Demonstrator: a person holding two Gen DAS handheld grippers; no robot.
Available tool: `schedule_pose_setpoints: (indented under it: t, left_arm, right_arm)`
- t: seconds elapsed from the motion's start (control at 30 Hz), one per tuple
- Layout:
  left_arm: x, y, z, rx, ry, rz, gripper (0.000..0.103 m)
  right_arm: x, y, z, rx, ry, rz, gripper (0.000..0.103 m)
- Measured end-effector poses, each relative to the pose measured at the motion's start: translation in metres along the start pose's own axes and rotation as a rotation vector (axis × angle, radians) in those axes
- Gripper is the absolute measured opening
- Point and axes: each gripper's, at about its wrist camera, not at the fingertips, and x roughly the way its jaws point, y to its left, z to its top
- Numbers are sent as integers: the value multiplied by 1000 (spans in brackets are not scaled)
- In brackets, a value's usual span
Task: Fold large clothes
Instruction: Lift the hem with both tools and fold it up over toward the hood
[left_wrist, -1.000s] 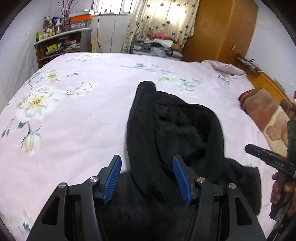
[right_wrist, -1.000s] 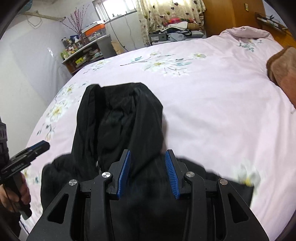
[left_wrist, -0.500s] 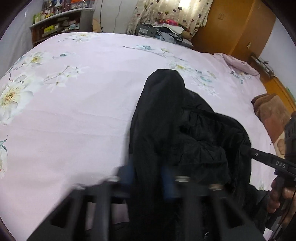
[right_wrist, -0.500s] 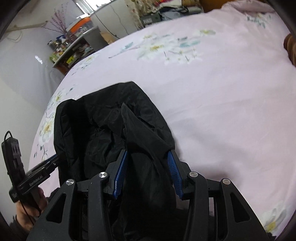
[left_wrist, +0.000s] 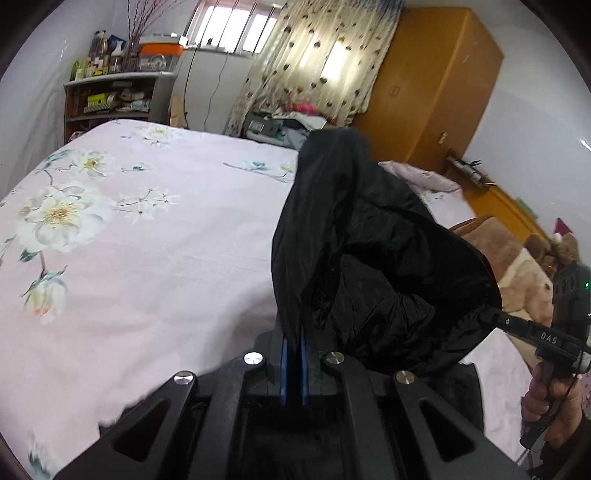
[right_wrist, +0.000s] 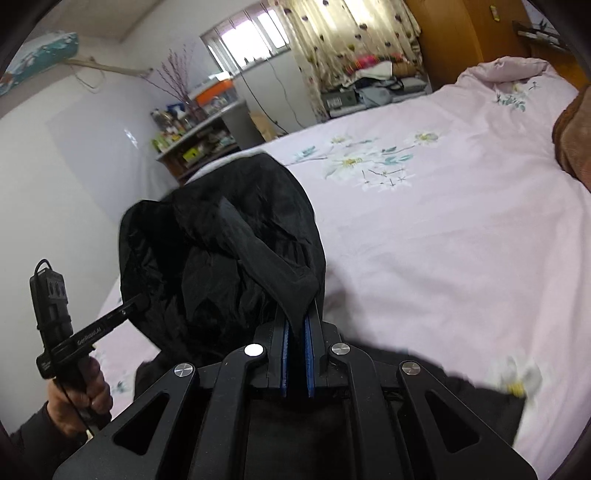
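Blue pads of the left claw (left_wrist: 294, 356) are pressed together on a fold of the black garment (left_wrist: 369, 258); the right claw (right_wrist: 296, 360) likewise pinches a thick hem edge between its pads. Step in hand, as judged: both edges gripped and lifted, ready for a fold. Next move calls for carrying both grips together toward the far side and laying the cloth flat without slack bunching. Garment looks dark, thin, slightly shiny and crumpled, hanging bunched between the claws above the near part of the pink floral bed (left_wrist: 147, 258).
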Motion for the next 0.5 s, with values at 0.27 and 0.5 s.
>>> schedule_pose_setpoints:
  t: [0.27,0.5]
  left_arm:
    - [-58,-11,-68,28,37,9,6]
    - [-79,4,-131,28,160,59,8]
  right_arm:
    - [-50,-1,-78,27,39,10,7]
    - [-53,-16,-140,74,154,-18,8]
